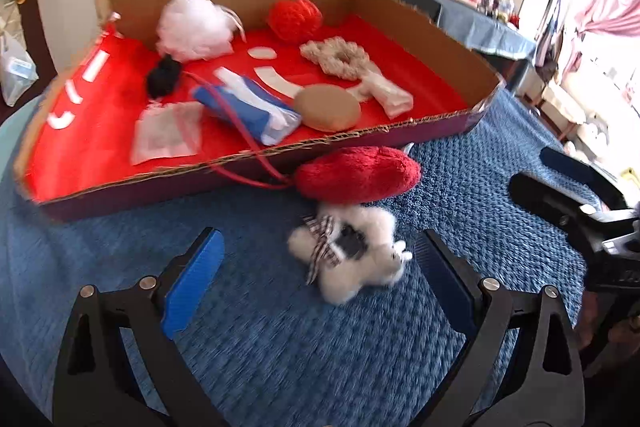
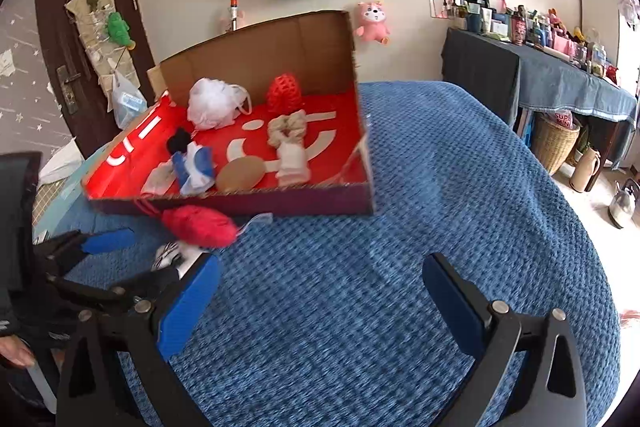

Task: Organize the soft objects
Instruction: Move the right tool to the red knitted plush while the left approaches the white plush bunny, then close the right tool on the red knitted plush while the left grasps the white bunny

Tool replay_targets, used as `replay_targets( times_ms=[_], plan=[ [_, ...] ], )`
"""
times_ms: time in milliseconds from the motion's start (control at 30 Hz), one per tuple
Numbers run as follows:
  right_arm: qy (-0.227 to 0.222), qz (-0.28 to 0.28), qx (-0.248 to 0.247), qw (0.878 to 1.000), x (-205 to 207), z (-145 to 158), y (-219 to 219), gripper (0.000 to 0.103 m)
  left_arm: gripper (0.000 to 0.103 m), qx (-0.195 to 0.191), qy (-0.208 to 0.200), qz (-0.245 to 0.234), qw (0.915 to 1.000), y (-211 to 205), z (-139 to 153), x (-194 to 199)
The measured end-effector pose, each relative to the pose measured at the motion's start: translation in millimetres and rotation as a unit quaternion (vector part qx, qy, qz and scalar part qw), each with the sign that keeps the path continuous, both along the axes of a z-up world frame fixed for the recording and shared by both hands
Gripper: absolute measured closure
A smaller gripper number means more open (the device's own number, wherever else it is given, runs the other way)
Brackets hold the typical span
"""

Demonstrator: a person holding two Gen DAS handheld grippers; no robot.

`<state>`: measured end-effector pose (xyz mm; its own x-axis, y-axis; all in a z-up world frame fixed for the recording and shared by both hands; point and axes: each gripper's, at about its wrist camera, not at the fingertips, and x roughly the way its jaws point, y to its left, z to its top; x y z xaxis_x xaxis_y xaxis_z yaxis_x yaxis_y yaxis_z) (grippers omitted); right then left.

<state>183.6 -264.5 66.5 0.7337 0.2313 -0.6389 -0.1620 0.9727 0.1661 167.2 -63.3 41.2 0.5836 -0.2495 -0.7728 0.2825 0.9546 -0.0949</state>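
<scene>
A small white plush toy [image 1: 352,259] with a checked ribbon lies on the blue bedspread [image 1: 280,347]. My left gripper [image 1: 320,279] is open, one blue pad on either side of the toy and not touching it. Just beyond, a red plush cushion [image 1: 356,175] with a red cord rests against the front wall of the cardboard box [image 1: 168,187]. In the right wrist view my right gripper [image 2: 320,287] is open over bare bedspread, right of the left gripper [image 2: 148,255], the toy [image 2: 170,255] and the cushion [image 2: 200,221].
The red-lined box [image 2: 320,205] holds a white bath pouf [image 1: 192,27], a red mesh ball [image 1: 294,17], a beige scrunchie [image 1: 336,57], a tan sponge [image 1: 326,107], a blue-and-white pouch [image 1: 248,111] and a black pompom [image 1: 162,79]. A cluttered side table [image 2: 560,75] stands at right.
</scene>
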Motion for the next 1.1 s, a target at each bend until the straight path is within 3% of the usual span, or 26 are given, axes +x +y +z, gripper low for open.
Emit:
replay_targets(
  times_ms=[133, 333, 467, 633, 700, 733, 767, 900, 1100],
  plan=[
    [0.012, 0.008, 0.019, 1.000, 10, -2, -3, 0.000, 0.006, 0.012, 0.024, 0.001, 0.9996, 0, -13, 8],
    [0.065, 0.092, 0.079, 0.990, 40, -16, 21, 0.000, 0.005, 0.023, 0.005, 0.011, 0.9997, 29, -10, -6],
    [0.090, 0.132, 0.073, 0.984, 60, -24, 48, 0.001, 0.005, 0.032, -0.004, 0.021, 0.9993, 54, -8, -9],
    [0.096, 0.166, 0.075, 0.979, 66, -26, 68, 0.020, 0.005, 0.021, -0.008, 0.015, 0.9996, 71, -5, -12],
    [0.097, 0.176, 0.073, 0.977, 66, -27, 72, 0.042, 0.005, 0.020, -0.013, 0.004, 0.9997, 73, -2, -14],
    [0.101, 0.185, 0.077, 0.975, 67, -28, 75, 0.049, 0.005, 0.017, -0.013, 0.000, 0.9998, 73, -1, -14],
    [0.102, 0.190, 0.079, 0.973, 66, -28, 77, 0.050, 0.005, 0.014, -0.013, -0.002, 0.9998, 73, 0, -14],
    [0.081, 0.184, 0.085, 0.976, 53, -18, 68, 0.052, 0.005, 0.009, -0.012, -0.008, 0.9999, 70, 2, -13],
    [0.057, 0.103, 0.068, 0.991, 23, -8, 36, 0.051, 0.005, 0.015, -0.014, -0.018, 0.9996, 57, 2, -9]
  ],
)
